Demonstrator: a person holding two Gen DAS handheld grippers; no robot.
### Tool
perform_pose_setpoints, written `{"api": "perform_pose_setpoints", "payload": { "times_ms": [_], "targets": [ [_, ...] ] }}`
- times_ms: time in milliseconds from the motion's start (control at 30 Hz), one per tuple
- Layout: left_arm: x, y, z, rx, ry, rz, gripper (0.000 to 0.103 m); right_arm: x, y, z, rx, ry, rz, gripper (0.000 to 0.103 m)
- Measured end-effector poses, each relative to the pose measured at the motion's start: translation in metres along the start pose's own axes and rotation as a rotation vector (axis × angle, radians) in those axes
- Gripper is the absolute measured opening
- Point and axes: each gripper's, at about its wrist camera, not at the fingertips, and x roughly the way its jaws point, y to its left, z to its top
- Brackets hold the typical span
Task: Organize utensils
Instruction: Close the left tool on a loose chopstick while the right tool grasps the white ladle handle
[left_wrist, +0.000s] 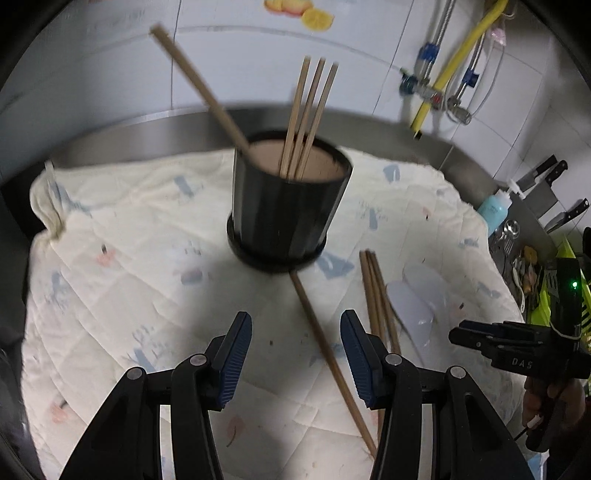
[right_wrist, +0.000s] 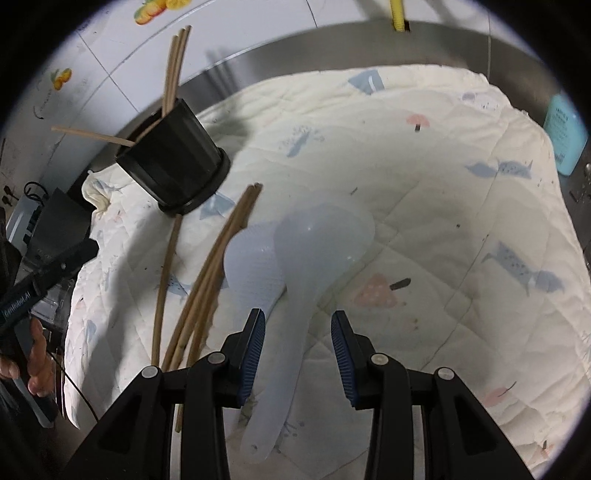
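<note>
Chopsticks (left_wrist: 308, 118) stand in a black holder (left_wrist: 288, 214) at center of a quilted cloth (left_wrist: 122, 280) on the steel counter (left_wrist: 155, 127): three upright together, one (left_wrist: 201, 86) leaning out to the left. Holder sits upright on the cloth, approx. mid-frame in left wrist view. Just right of its base a single chopstick (left_wrist: 325, 347) lies diagonally on the cloth, w/ a bundle of more chopsticks (left_wrist: 376, 295) beside it. Right of those, two pale plastic rice paddles (right_wrist: 295, 280) lie overlapping, touching the bundle. Left gripper (left_wrist: 295, 354) fingers spread apart, holding nothing, above the cloth w/ the single chopstick between them. Right gripper (right_wrist: 298, 350) fingers also spread, empty, straddling the upper paddle's handle. Far right: blue bottle (left_wrist: 495, 212), knives (left_wrist: 546, 177) against the wall.
</note>
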Motion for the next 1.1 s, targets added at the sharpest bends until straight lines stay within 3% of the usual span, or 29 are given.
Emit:
{"api": "perform_pose_setpoints", "payload": {
  "times_ms": [333, 567, 700, 900, 1100],
  "targets": [
    [0.025, 0.003, -0.008, -0.023, 0.058, -0.012, 0.053, 0.015, 0.003, 0.007, 0.022, 0.011, -0.019, 0.041],
    [0.031, 0.002, -0.008, -0.029, 0.07, -0.022, 0.053, 0.02, 0.013, 0.01, -0.03, 0.015, -0.084, 0.039],
    [0.036, -0.001, -0.007, -0.024, 0.08, -0.024, 0.053, 0.02, 0.014, 0.009, -0.065, 0.013, -0.128, 0.026],
    [0.05, -0.009, -0.003, -0.022, 0.093, -0.028, 0.053, 0.016, 0.01, 0.008, -0.052, 0.012, -0.119, 0.024],
    [0.077, -0.017, 0.002, -0.015, 0.151, -0.032, 0.035, 0.009, 0.005, 0.002, -0.031, 0.004, -0.108, 0.024]
  ]
}}
